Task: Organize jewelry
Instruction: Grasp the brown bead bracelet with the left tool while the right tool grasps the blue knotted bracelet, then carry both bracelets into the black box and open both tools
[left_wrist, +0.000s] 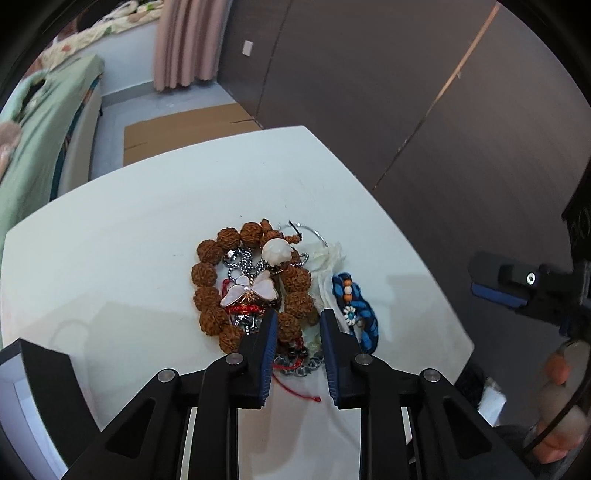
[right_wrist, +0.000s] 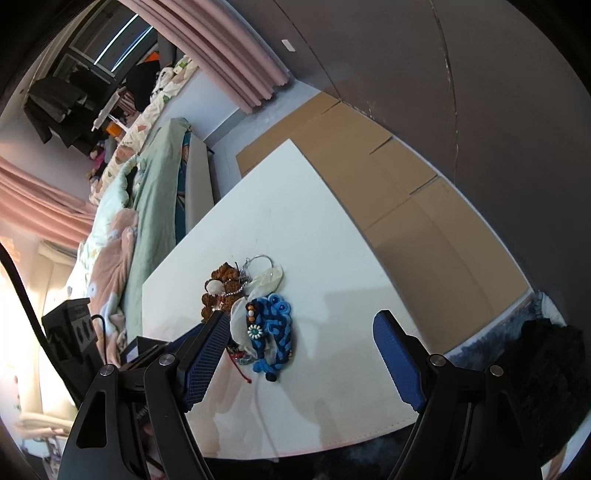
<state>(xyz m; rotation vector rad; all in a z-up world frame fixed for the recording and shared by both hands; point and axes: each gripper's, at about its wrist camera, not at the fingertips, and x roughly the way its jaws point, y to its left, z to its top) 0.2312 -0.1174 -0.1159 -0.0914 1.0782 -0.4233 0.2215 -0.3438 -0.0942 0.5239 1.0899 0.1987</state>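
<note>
A heap of jewelry is seen on the white table (left_wrist: 129, 229). The left gripper (left_wrist: 298, 321) is held low over the heap's near edge, fingers parted and clasping nothing; small dark and clear beads (left_wrist: 301, 356) and a red cord (left_wrist: 295, 387) lie between them. Just ahead of the left finger, a brown seed-bead bracelet (left_wrist: 207, 275) is coiled around a silver chain (left_wrist: 240, 260) and a pale butterfly pendant (left_wrist: 251, 290). A blue braided bracelet (left_wrist: 364, 317) lies just outboard of the right finger, touching a white tissue-like scrap (left_wrist: 325, 258). The right gripper (right_wrist: 299, 328) is spread wide and empty; the blue braided bracelet (right_wrist: 273, 328) is seen between its fingers, nearer the left one.
</note>
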